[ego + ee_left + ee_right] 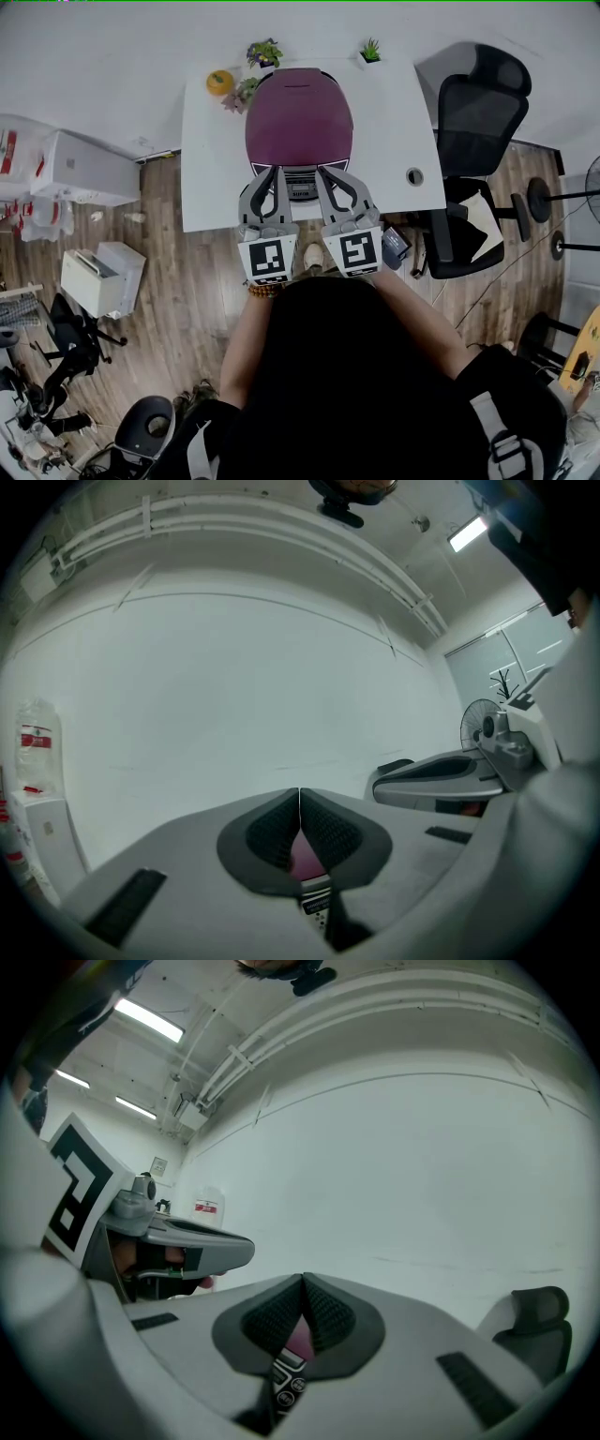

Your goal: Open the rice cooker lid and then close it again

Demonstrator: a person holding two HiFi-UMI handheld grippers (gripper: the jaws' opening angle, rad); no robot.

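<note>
A rice cooker (298,122) with a maroon domed lid, lid down, stands on the white table (211,159); its grey control panel (302,188) faces me. My left gripper (277,172) and right gripper (322,172) are held side by side, level, just in front of the panel, one at each side of it. In the left gripper view the black pads meet at their tips (299,799), with nothing between them, and the maroon lid (305,857) shows behind them. The right gripper (303,1283) looks the same: pads together, lid (298,1340) and panel buttons (286,1384) beyond.
An orange (220,82) and small potted plants (264,52) (371,49) sit at the table's back edge. A black office chair (478,122) stands at the right. White boxes (103,277) lie on the wooden floor at the left. A cable hole (414,175) is in the tabletop.
</note>
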